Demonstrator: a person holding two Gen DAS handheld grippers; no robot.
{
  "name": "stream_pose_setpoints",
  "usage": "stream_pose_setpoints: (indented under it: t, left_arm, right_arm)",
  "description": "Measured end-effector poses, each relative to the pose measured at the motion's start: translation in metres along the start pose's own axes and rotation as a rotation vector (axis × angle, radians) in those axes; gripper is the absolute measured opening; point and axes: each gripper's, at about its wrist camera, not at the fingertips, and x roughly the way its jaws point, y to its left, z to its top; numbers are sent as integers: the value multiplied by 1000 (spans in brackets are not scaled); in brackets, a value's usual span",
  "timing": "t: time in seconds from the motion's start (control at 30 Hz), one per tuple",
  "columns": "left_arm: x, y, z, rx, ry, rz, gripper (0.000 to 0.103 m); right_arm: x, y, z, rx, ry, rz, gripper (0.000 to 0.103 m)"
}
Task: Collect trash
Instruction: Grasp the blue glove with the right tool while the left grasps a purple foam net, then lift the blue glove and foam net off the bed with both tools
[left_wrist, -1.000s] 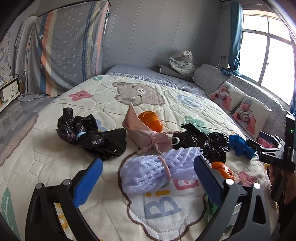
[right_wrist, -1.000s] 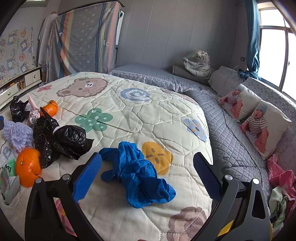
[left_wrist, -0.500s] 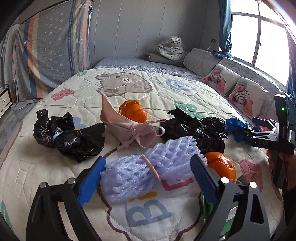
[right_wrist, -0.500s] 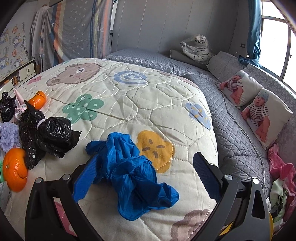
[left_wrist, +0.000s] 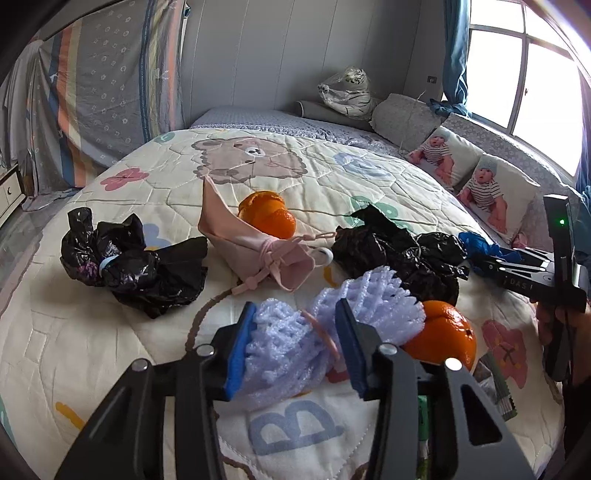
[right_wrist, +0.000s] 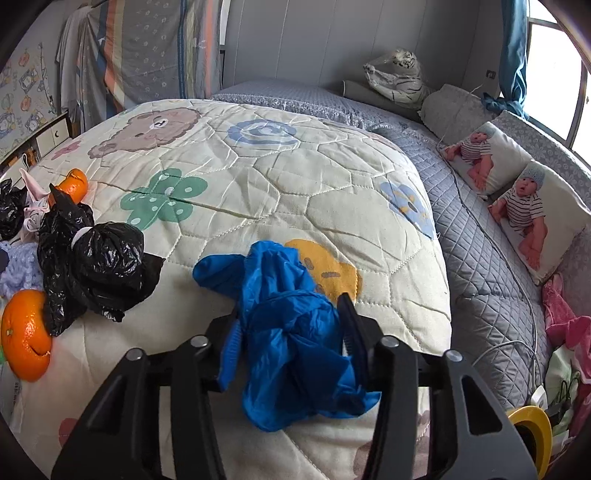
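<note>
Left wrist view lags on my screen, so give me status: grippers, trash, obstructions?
Left gripper shut on lilac foam fruit net. Right gripper shut on crumpled blue plastic glove. Whole orange touches the net.

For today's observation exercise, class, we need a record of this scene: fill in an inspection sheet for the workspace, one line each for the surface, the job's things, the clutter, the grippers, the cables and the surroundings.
Surface: cartoon quilt spread over a bed.
Job's things: purple foam net; blue plastic bag; two black bags, one at left, one in the middle; pink pouch.
Clutter: two oranges, one beside the net, one behind the pouch.
Grippers: left gripper closed on the foam net; right gripper closed on the blue bag.
Cables: white cable across the grey bedspread.
Surroundings: baby-print pillows, tiger toy, window, blue curtain.
</note>
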Motion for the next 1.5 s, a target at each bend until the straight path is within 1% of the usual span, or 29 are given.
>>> stream_pose_setpoints:
  t: [0.07, 0.1, 0.17, 0.27, 0.43, 0.57, 0.67, 0.73, 0.9, 0.97, 1.1, 1.23, 1.3, 1.5]
  left_arm:
    - [-2, 0, -1, 3, -8, -6, 27]
    - [-3, -1, -1, 7, -14, -5, 24]
    - [-4, -3, -1, 18, -24, 3, 13]
    - [-5, -5, -1, 25, -31, 11, 10]
    - [-8, 0, -1, 4, -43, 2, 8]
    - [-12, 2, 0, 3, -50, -26, 7]
    - [-20, 3, 0, 19, -67, -38, 7]
    - [-26, 4, -1, 41, -76, -31, 7]
    - [-36, 9, -4, 45, -71, -57, 7]
    - [-45, 11, -3, 31, -96, -66, 7]
    - [-69, 13, 8, -10, -172, -84, 7]
    - [-91, 5, 18, -1, -232, -95, 7]
    - [-99, -1, 23, 7, -248, -112, 7]
    - [-113, -16, 33, 24, -286, -127, 7]
  right_arm:
    - [0, 1, 0, 4, 2, 7, 31]
    - [-1, 1, -1, 6, 0, 9, 30]
    - [-3, 0, -1, 10, -4, 12, 26]
    - [-6, -1, -1, 25, -13, 22, 24]
    - [-16, -4, -1, 46, -31, 35, 23]
    - [-24, -4, -1, 51, -44, 39, 23]
    - [-32, -4, -3, 55, -54, 49, 23]
    - [-38, -5, -4, 55, -61, 56, 23]
    - [-47, -6, -4, 70, -74, 74, 23]
    - [-49, -5, -4, 70, -83, 71, 23]
    - [-53, -2, -4, 68, -88, 77, 23]
    - [-61, -1, -5, 68, -103, 80, 23]
    - [-66, -3, -4, 69, -113, 77, 23]
    - [-82, -11, -4, 85, -142, 59, 23]
